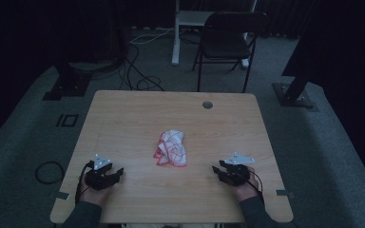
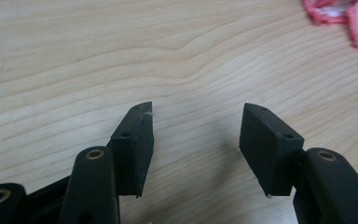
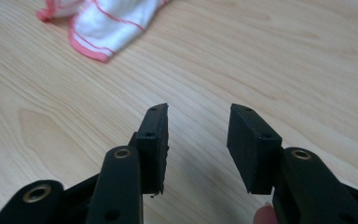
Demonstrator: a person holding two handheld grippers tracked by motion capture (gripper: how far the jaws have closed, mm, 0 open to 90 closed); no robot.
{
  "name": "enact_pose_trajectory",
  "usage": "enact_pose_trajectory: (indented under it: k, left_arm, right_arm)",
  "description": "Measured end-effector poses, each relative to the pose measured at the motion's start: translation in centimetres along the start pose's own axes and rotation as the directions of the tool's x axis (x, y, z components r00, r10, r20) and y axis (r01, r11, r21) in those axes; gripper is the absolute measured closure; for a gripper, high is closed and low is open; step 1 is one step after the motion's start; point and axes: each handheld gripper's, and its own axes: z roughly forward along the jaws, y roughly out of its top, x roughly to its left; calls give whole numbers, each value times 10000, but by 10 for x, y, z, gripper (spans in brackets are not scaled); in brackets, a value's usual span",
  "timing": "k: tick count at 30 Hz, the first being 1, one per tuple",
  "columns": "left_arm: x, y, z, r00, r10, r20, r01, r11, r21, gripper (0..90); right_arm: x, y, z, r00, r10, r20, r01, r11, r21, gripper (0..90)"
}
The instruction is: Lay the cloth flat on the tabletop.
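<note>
A crumpled white cloth with red-pink lines and edging (image 1: 172, 148) lies near the middle of the wooden table (image 1: 133, 114). My left gripper (image 1: 119, 171) rests near the front left of the table, open, with bare wood between its jaws (image 2: 196, 109). The cloth's edge (image 2: 342, 16) shows at the top right of the left gripper view. My right gripper (image 1: 215, 168) sits at the front right, also open and holding nothing (image 3: 198, 108). In the right gripper view the cloth (image 3: 103, 23) lies ahead at the upper left. Both grippers stand well apart from the cloth.
A round grommet hole (image 1: 207, 104) sits near the table's far edge. Beyond the table stand a dark folding chair (image 1: 228, 40) and a white desk leg (image 1: 176, 38), with cables (image 1: 138, 71) on the grey floor. A coiled cable (image 1: 49, 171) lies left of the table.
</note>
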Motion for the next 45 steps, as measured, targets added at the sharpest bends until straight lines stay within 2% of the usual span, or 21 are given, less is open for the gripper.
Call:
enact_pose_trajectory:
  k: [10,12,17,18,26,32,35,45]
  left_arm:
    - [-18,13,-3,9974,457,552,-438,9984,-352,460]
    - [-24,19,-1,9954,662,699,-634,9971,-412,463]
    - [-32,27,1,9922,840,919,-792,9954,-546,473]
    - [-36,31,3,9896,1008,1024,-954,9938,-566,479]
    - [-51,43,13,9818,1348,1339,-1275,9899,-616,522]
    - [-57,49,18,9794,1470,1386,-1400,9884,-589,563]
    - [-61,52,24,9760,1688,1377,-1638,9854,-465,581]
    - [-64,57,44,9773,1757,1184,-1711,9841,-484,649]
  right_arm:
    - [20,19,0,9963,-541,-667,522,9982,-297,627]
    - [23,24,0,9949,-597,-816,569,9977,-365,633]
    - [31,34,2,9925,-771,-954,721,9959,-551,662]
    - [36,39,3,9905,-934,-1009,869,9939,-674,672]
    - [52,54,9,9837,-1475,-1027,1374,9855,-993,698]
    - [61,61,17,9790,-1717,-1100,1599,9812,-1085,738]
    - [66,63,23,9777,-1746,-1167,1632,9814,-1013,753]
    - [78,70,43,9736,-1877,-1298,1777,9804,-852,752]
